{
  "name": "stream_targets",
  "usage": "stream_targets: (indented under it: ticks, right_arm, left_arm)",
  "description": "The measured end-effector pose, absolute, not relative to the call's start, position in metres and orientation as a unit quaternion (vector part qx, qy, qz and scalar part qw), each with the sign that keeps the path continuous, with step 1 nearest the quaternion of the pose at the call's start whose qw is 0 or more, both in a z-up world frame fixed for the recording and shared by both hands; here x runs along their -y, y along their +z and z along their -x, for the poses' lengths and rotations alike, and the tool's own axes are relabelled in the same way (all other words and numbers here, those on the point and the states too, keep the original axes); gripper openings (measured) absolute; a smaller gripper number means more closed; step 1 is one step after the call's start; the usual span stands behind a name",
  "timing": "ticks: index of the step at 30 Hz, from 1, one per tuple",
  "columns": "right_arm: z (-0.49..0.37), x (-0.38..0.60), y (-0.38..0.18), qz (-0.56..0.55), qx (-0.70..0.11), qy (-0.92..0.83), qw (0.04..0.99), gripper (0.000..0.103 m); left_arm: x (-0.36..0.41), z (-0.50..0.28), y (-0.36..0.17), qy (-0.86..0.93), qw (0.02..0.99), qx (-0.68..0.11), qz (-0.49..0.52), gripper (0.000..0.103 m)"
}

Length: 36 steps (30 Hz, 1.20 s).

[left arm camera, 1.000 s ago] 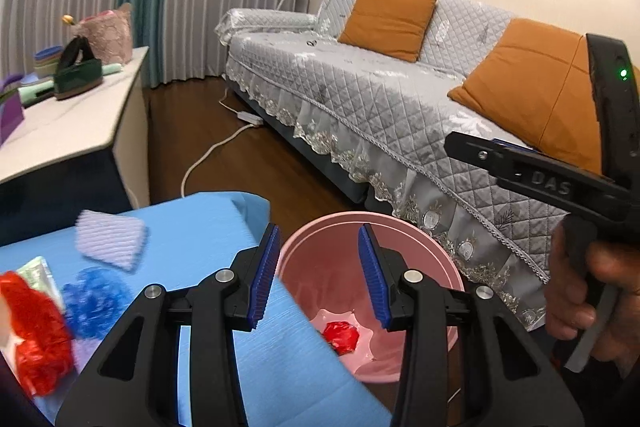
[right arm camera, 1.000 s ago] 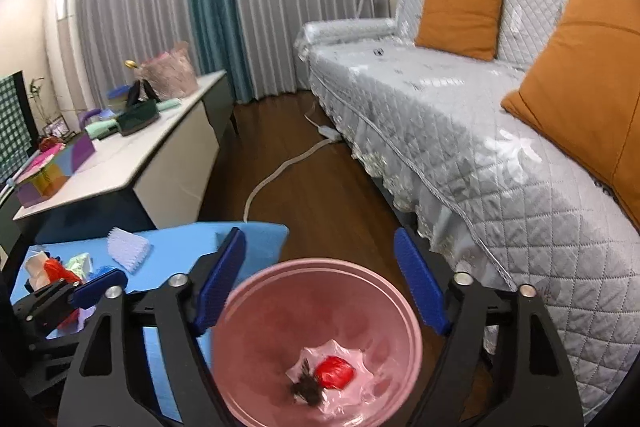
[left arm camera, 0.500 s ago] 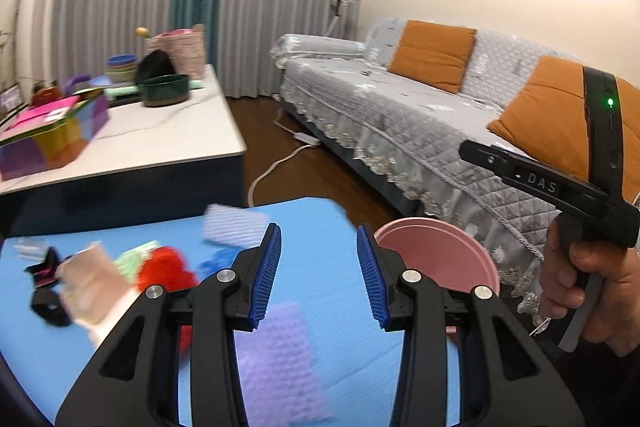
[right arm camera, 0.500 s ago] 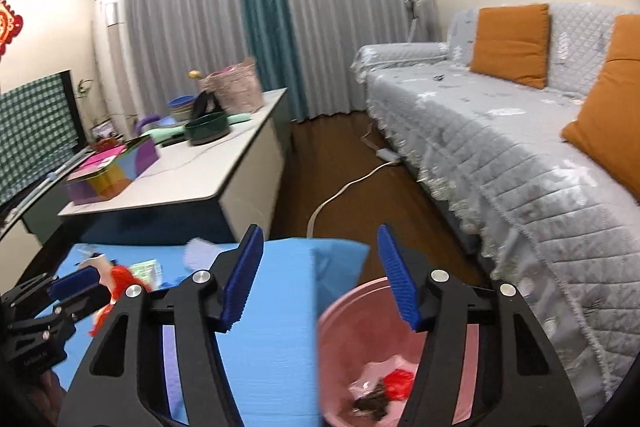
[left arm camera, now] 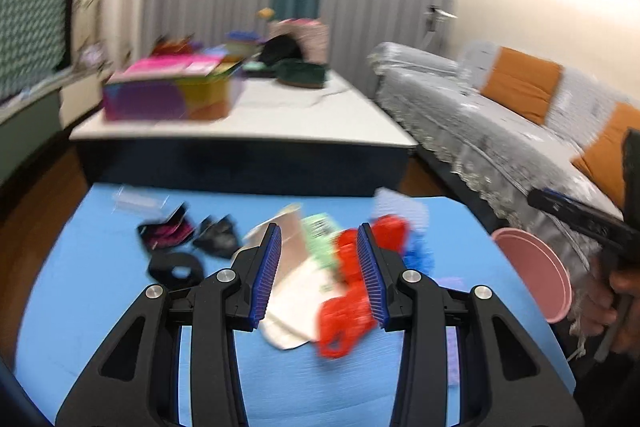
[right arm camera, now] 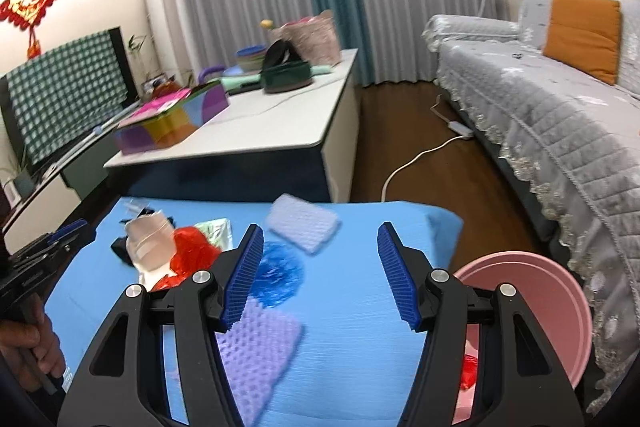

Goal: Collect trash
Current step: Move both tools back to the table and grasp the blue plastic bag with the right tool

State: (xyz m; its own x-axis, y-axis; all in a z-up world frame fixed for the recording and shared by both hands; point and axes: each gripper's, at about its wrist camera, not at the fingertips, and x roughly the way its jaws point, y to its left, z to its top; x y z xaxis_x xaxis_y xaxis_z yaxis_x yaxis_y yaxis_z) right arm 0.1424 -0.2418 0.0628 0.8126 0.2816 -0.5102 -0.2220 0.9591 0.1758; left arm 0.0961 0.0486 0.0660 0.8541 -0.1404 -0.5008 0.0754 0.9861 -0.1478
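Trash lies on a blue table point(left arm camera: 100, 259): red plastic point(left arm camera: 348, 291), a beige pouch point(left arm camera: 292, 291), a green wrapper point(left arm camera: 320, 239), black scraps point(left arm camera: 176, 267), a blue crumple point(right arm camera: 278, 275), a purple bubble sheet point(right arm camera: 256, 351) and a pale bubble sheet point(right arm camera: 302, 223). My left gripper point(left arm camera: 320, 275) is open and empty above the beige pouch and red plastic. My right gripper point(right arm camera: 320, 275) is open and empty above the table, between the blue crumple and the pink bin point(right arm camera: 552, 311). The bin stands off the table's right edge with red trash point(right arm camera: 468, 375) inside.
A white low table point(right arm camera: 280, 123) with a colourful box point(right arm camera: 172, 119) and bags stands behind the blue table. A grey-covered sofa point(right arm camera: 560, 107) with orange cushions runs along the right. A white cable point(right arm camera: 420, 159) lies on the wood floor.
Both grippers have swung left from over the pink bin to over the blue table and its trash. Both stayed open and empty.
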Motion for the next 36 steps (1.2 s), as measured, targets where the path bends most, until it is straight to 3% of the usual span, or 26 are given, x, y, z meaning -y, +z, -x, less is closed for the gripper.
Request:
stream_targets:
  ticks: [13, 20, 29, 30, 32, 36]
  right_arm:
    - [-0.180, 0.187, 0.026, -0.038, -0.317, 0.176, 0.931, 0.054]
    - [-0.204, 0.167, 0.003, -0.044, -0.348, 0.191, 0.917, 0.054]
    - [-0.231, 0.157, -0.027, -0.052, -0.400, 0.182, 0.897, 0.053]
    - [-0.232, 0.156, -0.029, -0.051, -0.403, 0.183, 0.895, 0.050]
    - [-0.233, 0.154, -0.031, -0.047, -0.408, 0.192, 0.891, 0.033]
    - [-0.231, 0.150, -0.028, -0.035, -0.406, 0.202, 0.891, 0.014]
  left_arm:
    - [-0.079, -0.128, 0.036, -0.044, 0.954, -0.281, 0.091, 0.040]
    - [-0.081, -0.148, 0.017, -0.042, 0.947, -0.306, 0.092, 0.057]
    - [-0.082, -0.163, 0.004, -0.043, 0.940, -0.325, 0.096, 0.057]
    - [-0.081, -0.164, 0.003, -0.044, 0.939, -0.327, 0.094, 0.057]
    - [-0.080, -0.165, 0.002, -0.043, 0.938, -0.332, 0.090, 0.057]
    - [-0.080, -0.167, 0.000, -0.041, 0.935, -0.339, 0.097, 0.055]
